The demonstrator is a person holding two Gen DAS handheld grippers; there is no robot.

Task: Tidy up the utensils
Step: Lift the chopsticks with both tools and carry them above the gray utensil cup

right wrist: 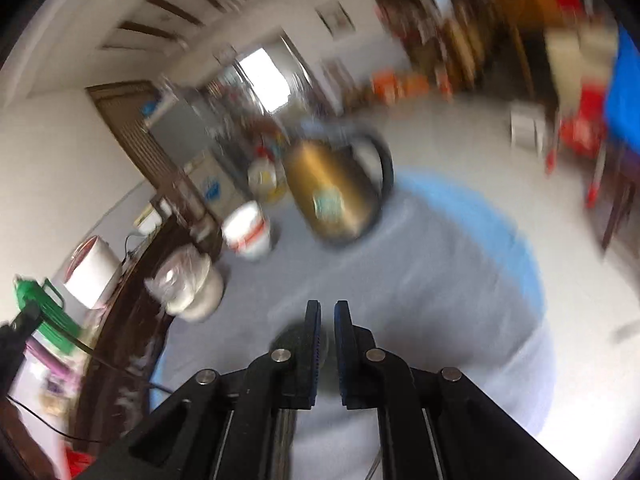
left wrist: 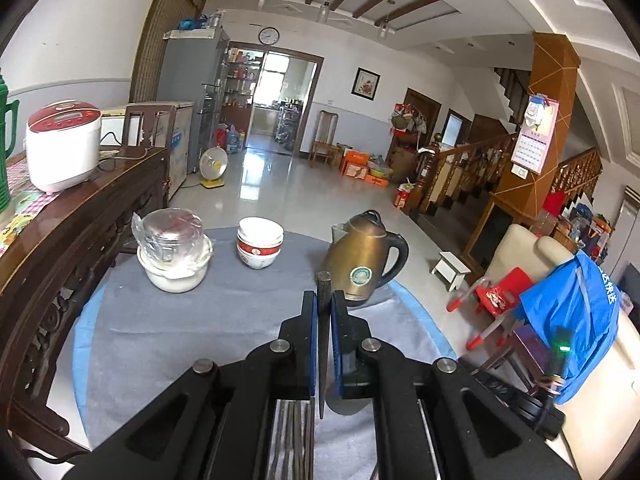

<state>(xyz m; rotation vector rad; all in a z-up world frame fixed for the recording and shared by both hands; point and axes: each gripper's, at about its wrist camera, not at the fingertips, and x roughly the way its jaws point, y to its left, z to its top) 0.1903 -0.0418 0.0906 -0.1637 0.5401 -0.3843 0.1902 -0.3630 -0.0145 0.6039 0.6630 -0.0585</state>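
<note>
My left gripper (left wrist: 324, 294) is shut on a thin dark chopstick (left wrist: 324, 280). The chopstick stands nearly upright between the blue pads, square end up and pointed end down. Under the gripper's frame lies a bundle of grey and dark sticks (left wrist: 292, 440), partly hidden. A dark round object (left wrist: 354, 360) shows behind the right finger. The right wrist view is blurred. In it my right gripper (right wrist: 327, 304) hangs above the grey cloth with its pads almost together and nothing plain between them. A dark round shape (right wrist: 294, 338) sits behind its left finger.
On the grey-clothed round table (left wrist: 192, 320) stand a brass-coloured kettle (left wrist: 362, 260), stacked white bowls (left wrist: 260, 244) and a plastic-wrapped pot on a white bowl (left wrist: 172, 248). A dark wooden sideboard (left wrist: 80, 240) with a rice cooker (left wrist: 64, 144) runs along the left. A red child's chair (left wrist: 500, 292) is on the right.
</note>
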